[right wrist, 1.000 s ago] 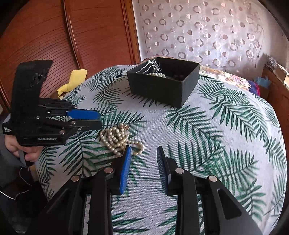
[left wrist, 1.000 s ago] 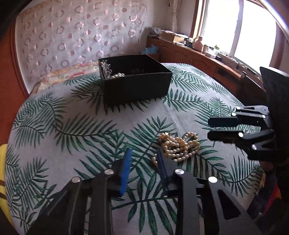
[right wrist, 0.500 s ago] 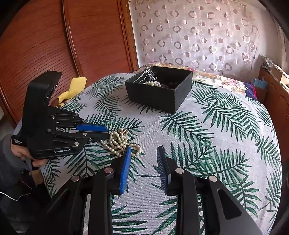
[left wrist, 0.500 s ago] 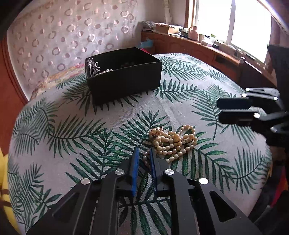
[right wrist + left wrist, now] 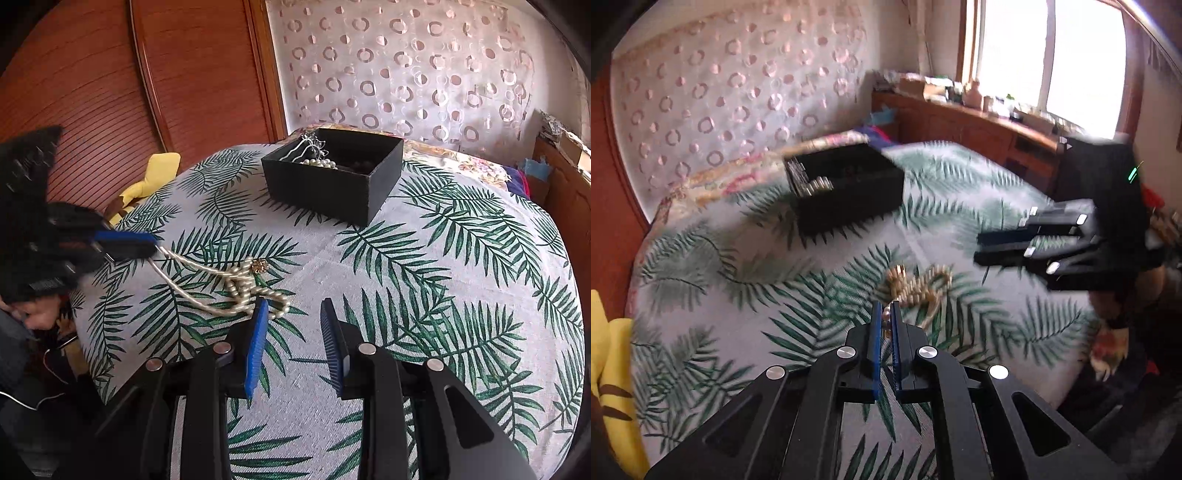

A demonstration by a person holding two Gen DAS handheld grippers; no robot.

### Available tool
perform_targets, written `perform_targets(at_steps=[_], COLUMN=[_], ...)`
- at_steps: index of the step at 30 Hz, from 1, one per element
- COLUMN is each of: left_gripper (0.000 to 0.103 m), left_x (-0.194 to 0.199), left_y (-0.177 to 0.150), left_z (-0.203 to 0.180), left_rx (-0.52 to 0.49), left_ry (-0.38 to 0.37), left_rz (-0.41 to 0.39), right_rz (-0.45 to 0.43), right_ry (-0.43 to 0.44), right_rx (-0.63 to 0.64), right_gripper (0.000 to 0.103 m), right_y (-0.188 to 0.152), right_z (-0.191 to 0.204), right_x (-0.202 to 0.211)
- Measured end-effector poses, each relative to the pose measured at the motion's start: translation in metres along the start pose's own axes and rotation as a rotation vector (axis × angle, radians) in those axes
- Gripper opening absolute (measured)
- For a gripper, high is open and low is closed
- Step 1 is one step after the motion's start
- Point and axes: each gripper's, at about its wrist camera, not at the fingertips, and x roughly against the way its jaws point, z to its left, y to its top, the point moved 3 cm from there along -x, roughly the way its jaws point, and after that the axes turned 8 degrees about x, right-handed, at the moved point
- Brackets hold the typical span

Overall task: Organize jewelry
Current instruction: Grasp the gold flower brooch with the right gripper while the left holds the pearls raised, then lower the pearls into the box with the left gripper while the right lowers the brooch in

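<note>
The left tool [image 5: 885, 317] has just pressed its blue pads together on one end of the pearl necklace [image 5: 225, 280], a few beads pinched between its tips; from there two strands stretch taut across the palm-leaf cloth of the table [image 5: 424, 266] to the loose heap of pearls with its gold clasp, which lies just ahead of the right tool [image 5: 293, 317]. The right tool hangs above the cloth with its pads spread partway and nothing between them. Farther back on the table stands the black box [image 5: 325, 188], open-topped, holding a string of pearls, a silvery chain draped over its rim and some dark beads
</note>
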Motion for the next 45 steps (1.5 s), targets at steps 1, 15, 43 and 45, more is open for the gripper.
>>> perform_targets(at_steps=[1, 15, 43, 45], left_gripper=[0.004, 0.004, 0.004, 0.004], left_x=[0.008, 0.061, 0.084, 0.083], left_y=[0.004, 0.035, 0.08, 0.093], left_z=[0.001, 0.023, 0.037, 0.032], left_rx=[0.006, 0.063, 0.076, 0.065], left_ry=[0.001, 0.046, 0.06, 0.058], left_rz=[-0.022, -0.169, -0.27, -0.283], right_rz=[0.001, 0.04, 0.082, 0.062], right_ry=[0.0, 0.038, -0.019, -0.03], right_rx=[0.001, 0.053, 0.162, 0.16], right_gripper=[0.032, 0.032, 0.015, 0.015], right_y=[0.0, 0.024, 0.048, 0.054], right_z=[0.0, 0.016, 0.021, 0.016], right_x=[-0.001, -0.039, -0.047, -0.038])
